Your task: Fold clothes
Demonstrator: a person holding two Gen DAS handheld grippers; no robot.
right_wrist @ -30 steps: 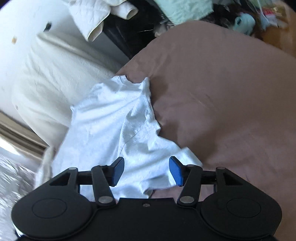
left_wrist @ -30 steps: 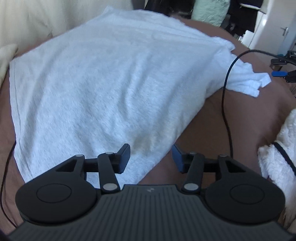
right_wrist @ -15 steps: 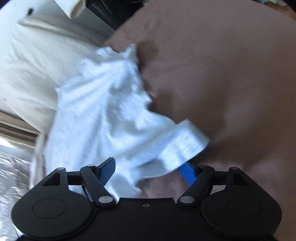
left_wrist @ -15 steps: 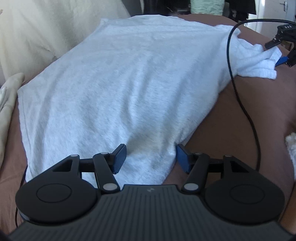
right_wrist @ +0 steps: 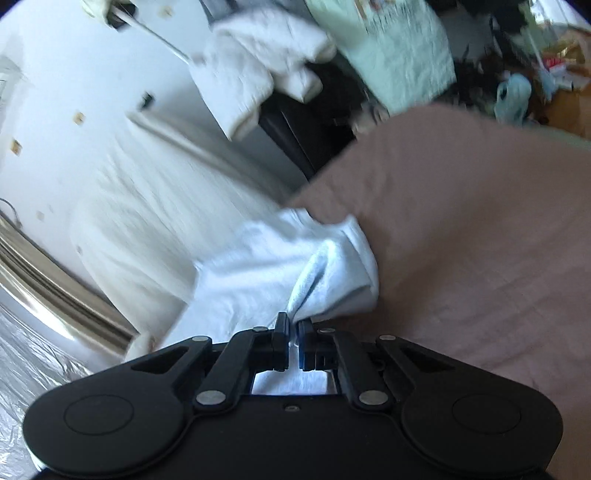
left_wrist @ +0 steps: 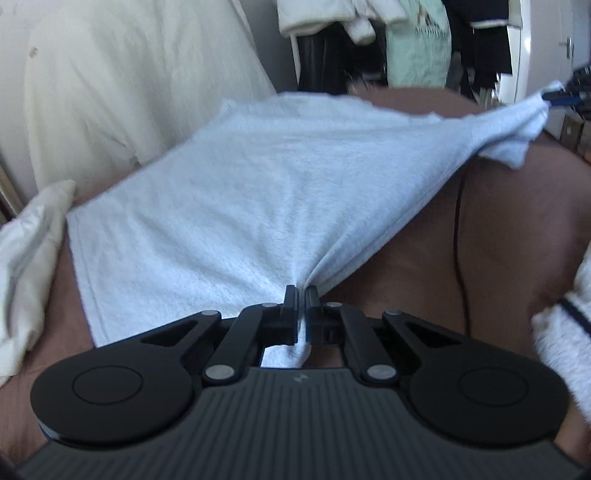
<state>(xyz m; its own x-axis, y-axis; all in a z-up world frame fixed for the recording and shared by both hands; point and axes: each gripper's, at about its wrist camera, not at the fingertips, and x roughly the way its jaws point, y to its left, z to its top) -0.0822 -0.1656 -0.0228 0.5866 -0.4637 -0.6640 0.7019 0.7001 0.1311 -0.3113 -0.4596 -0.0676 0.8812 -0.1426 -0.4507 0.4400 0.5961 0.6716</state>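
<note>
A pale blue-white T-shirt [left_wrist: 258,184] lies spread on a brown bed sheet [left_wrist: 498,240]. My left gripper [left_wrist: 301,295] is shut on the shirt's near hem corner, and the cloth puckers at its jaws. My right gripper [right_wrist: 293,325] is shut on the shirt's sleeve end [right_wrist: 332,273], which bunches up in front of the jaws. In the left wrist view the right gripper [left_wrist: 565,94] shows at the far right, pulling the sleeve [left_wrist: 517,129] taut and raised off the sheet.
A cream duvet [left_wrist: 129,92] lies along the left of the shirt, with a cream pillow corner [left_wrist: 29,258] near me. A black cable [left_wrist: 460,240] runs over the sheet at right. A white fluffy garment [left_wrist: 565,332] lies at the right edge. Hanging clothes [left_wrist: 369,33] stand beyond the bed.
Both grippers were open and have closed on the shirt, the left on the hem corner, the right on the sleeve. The sleeve is now lifted and stretched to the right.
</note>
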